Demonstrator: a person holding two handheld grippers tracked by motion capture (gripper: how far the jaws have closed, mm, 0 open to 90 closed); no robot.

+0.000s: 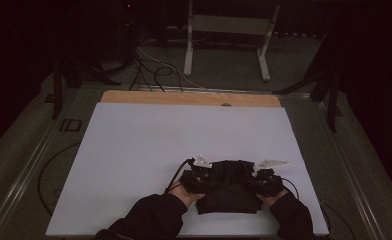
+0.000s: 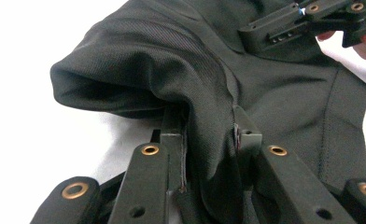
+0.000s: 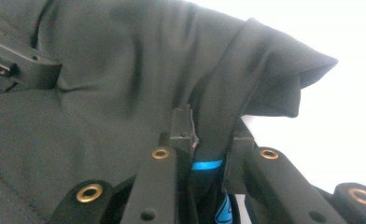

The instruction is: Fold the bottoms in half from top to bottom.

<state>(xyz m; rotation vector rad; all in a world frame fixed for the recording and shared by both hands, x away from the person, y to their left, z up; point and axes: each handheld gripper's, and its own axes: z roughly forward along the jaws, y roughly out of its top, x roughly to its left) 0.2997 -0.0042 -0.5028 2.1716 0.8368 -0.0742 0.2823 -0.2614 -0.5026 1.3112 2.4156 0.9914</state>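
Note:
A dark folded garment (image 1: 228, 187) lies on the white sheet (image 1: 149, 150) near the front edge. My left gripper (image 1: 196, 177) holds its left side and my right gripper (image 1: 265, 181) its right side. In the left gripper view the jaws pinch a bunched fold of the dark cloth (image 2: 209, 116), and the left gripper (image 2: 209, 135) is shut on it. In the right gripper view my right gripper (image 3: 211, 133) is shut on another fold of the garment (image 3: 125, 84), with a blue label (image 3: 207, 164) showing between the jaws. The other gripper (image 2: 307, 21) reaches in at the top right.
The white sheet covers a wooden tabletop (image 1: 189, 98) whose far edge shows. Behind the table stand a white frame (image 1: 229, 35) and loose cables (image 1: 149, 70) on the floor. Dark stands (image 1: 329, 90) flank the table. A cable (image 1: 54, 170) loops at the left.

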